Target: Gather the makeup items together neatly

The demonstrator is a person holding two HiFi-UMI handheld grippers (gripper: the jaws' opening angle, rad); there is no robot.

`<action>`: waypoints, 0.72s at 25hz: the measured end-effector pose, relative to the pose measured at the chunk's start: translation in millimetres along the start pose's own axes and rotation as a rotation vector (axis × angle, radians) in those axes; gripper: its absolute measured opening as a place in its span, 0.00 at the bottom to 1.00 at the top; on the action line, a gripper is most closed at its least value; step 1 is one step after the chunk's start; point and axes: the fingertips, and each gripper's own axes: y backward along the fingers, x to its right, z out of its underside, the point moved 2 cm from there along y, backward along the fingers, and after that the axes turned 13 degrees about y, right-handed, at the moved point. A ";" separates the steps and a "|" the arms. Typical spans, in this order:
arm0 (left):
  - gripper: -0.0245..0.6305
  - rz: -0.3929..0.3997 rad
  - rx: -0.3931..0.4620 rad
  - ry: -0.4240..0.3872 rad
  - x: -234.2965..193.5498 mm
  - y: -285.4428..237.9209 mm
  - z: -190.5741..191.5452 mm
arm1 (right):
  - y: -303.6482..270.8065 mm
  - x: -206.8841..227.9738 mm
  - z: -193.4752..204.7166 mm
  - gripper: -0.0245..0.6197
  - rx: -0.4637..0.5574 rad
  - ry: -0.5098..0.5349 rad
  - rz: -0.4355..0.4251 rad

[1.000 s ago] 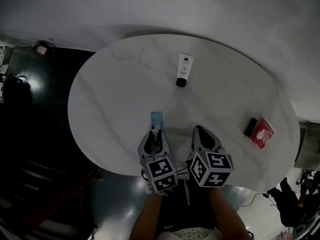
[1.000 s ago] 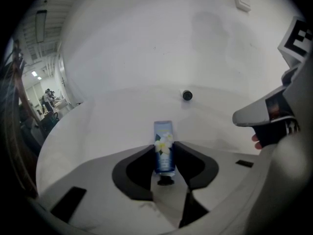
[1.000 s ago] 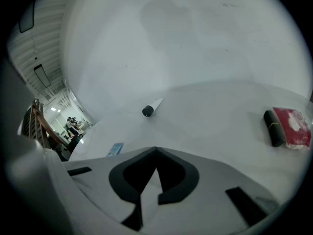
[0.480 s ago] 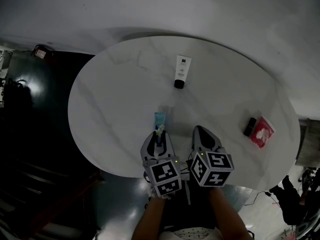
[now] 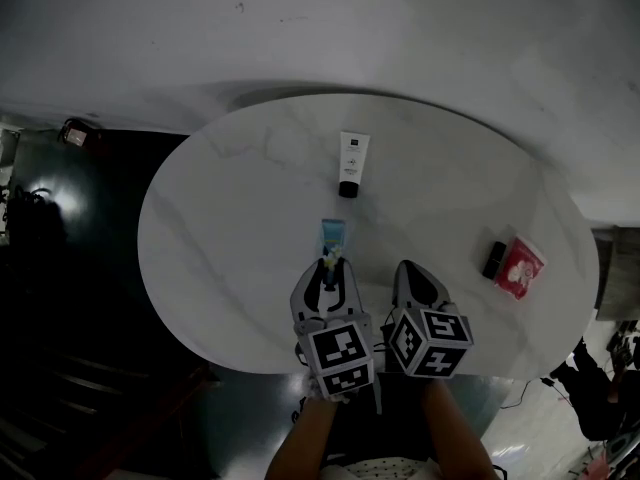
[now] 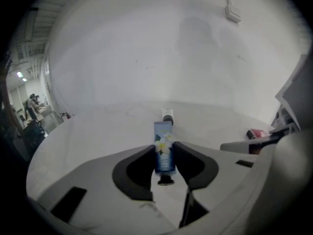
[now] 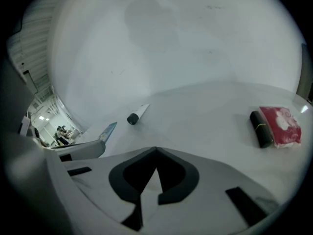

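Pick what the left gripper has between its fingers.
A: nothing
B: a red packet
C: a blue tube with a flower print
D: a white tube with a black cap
C: the left gripper has its fingers pressed on both sides of the blue tube, while the white tube lies apart on the table.

Head view looks steeply down; both low gripper views share the white tube (image 7: 138, 113)

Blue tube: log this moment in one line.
left gripper: shut on blue tube | right gripper: shut, empty | white tube: untouched
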 end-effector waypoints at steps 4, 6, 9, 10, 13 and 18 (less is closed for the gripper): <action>0.29 0.044 0.002 -0.022 14.0 -8.9 -12.2 | -0.3 10.7 -4.5 0.03 0.012 -0.034 0.045; 0.29 0.070 0.000 -0.035 22.3 -13.2 -16.3 | 0.6 16.3 -6.5 0.03 0.020 -0.051 0.070; 0.29 0.103 -0.003 -0.061 34.7 -19.4 -20.4 | 3.7 24.8 -8.4 0.03 0.033 -0.077 0.103; 0.29 0.112 -0.005 -0.066 38.5 -21.7 -21.3 | 4.9 27.9 -8.7 0.03 0.037 -0.086 0.112; 0.29 0.129 -0.007 -0.080 48.7 -28.0 -23.2 | 8.7 37.4 -8.4 0.03 0.043 -0.108 0.130; 0.29 0.130 -0.009 -0.089 62.6 -38.7 -27.5 | 12.2 52.9 -6.9 0.03 0.040 -0.119 0.139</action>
